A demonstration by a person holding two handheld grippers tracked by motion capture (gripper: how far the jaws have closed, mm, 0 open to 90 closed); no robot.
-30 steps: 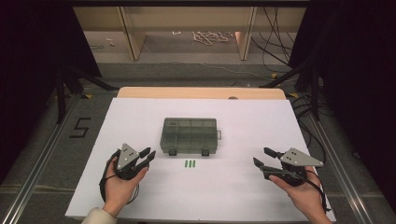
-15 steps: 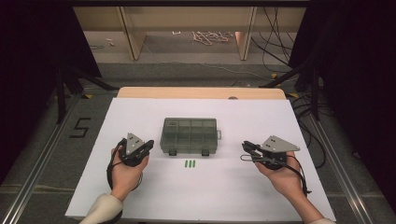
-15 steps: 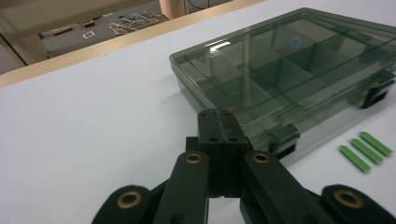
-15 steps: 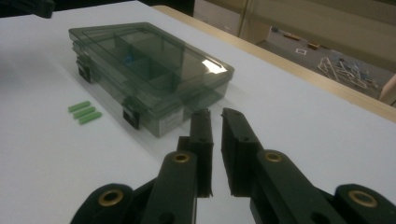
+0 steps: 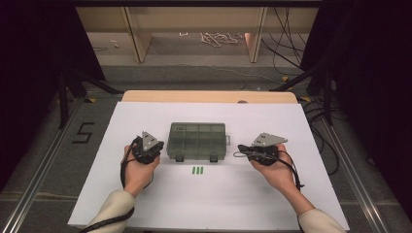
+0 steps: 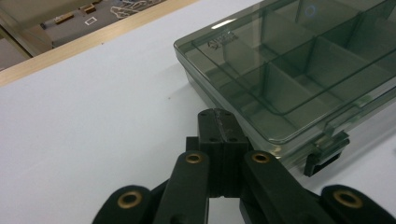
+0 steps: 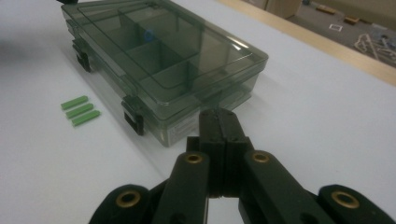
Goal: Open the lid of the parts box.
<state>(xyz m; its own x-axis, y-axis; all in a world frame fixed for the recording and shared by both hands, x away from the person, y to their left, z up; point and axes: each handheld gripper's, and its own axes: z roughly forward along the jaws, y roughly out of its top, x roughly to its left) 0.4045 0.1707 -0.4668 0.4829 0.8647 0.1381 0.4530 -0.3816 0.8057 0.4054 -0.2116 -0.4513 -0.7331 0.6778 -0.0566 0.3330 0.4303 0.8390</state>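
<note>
Flanking smoky clear-plastic compartment box [image 5: 197,141] at table [image 5: 145,116] centre | left gripper [image 6: 218,122] and right gripper [image 7: 219,122] both sitting closed, empty, jaws just having been closing | risking: hard tips skidding off slick lid, shoving light box onto three green sticks [image 5: 197,171] lying near its front latches [image 7: 136,119].

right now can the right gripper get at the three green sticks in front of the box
Probably yes: the right gripper sits beside the box, and bare table lies between it and the green sticks.
</note>
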